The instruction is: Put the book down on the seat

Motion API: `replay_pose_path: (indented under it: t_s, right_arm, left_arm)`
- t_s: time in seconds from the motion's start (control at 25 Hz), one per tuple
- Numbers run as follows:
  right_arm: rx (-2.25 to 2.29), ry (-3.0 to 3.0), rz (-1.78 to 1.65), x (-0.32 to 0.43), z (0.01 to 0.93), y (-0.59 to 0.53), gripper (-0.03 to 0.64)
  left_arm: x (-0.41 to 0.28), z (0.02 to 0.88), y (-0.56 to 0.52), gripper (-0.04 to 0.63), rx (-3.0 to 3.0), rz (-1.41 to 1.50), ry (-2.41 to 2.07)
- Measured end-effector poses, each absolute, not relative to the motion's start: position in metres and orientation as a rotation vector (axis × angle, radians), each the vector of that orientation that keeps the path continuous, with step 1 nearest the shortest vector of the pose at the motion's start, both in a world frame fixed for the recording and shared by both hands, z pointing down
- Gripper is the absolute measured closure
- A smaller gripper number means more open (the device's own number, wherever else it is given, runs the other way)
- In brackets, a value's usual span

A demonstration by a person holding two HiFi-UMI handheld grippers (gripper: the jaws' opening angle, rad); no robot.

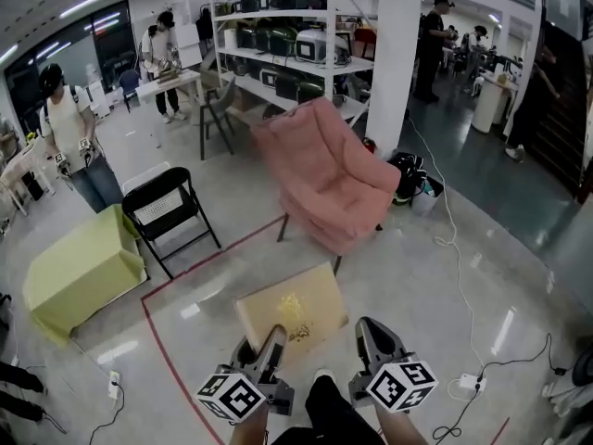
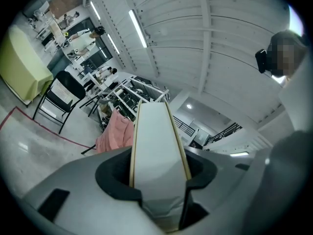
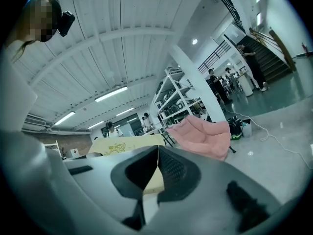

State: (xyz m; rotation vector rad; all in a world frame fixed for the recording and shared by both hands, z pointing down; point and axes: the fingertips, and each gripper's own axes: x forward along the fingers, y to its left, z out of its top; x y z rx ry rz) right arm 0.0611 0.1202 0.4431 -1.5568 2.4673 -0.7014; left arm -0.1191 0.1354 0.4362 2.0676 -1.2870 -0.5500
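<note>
A: Head view first: where is the book point(image 1: 295, 311)?

B: Low in the frame, just above centre bottom, held out flat over the grey floor point(image 1: 445, 276). Its tan cover with a yellow design faces up. The left gripper point(image 1: 263, 346) has it by the near edge.

A: And how do that gripper's fingers point(image 2: 115, 173) stand?

B: In the left gripper view they pinch the book from both sides, with its pale page edge running up between them.

A: What about the right gripper point(image 1: 369, 330)?

B: It hangs just beside the book's right edge. In the right gripper view its fingers point(image 3: 176, 173) are pressed together at the tips, with nothing between them; the book shows beyond them.

A: And the seat?

B: The pink chair point(image 1: 324, 179) stands at the frame's centre, well apart from the book. A black folding chair point(image 1: 167, 207) is at middle left.
</note>
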Motion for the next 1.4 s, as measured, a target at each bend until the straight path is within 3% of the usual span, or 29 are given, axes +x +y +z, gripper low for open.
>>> replay_pose_path:
  t_s: [0.64, 1.4]
  right_arm:
    - [-1.512, 2.542, -0.739, 0.077, 0.448, -0.075, 0.604]
    - [-1.489, 2.527, -0.802, 0.076, 0.473, -0.167, 0.604]
  left_arm:
    - [-0.096, 0.452, -0.058, 0.365, 1.998, -0.556, -1.281]
    - [-0.093, 0.474, -0.148, 0.365, 1.973, -0.543, -1.303]
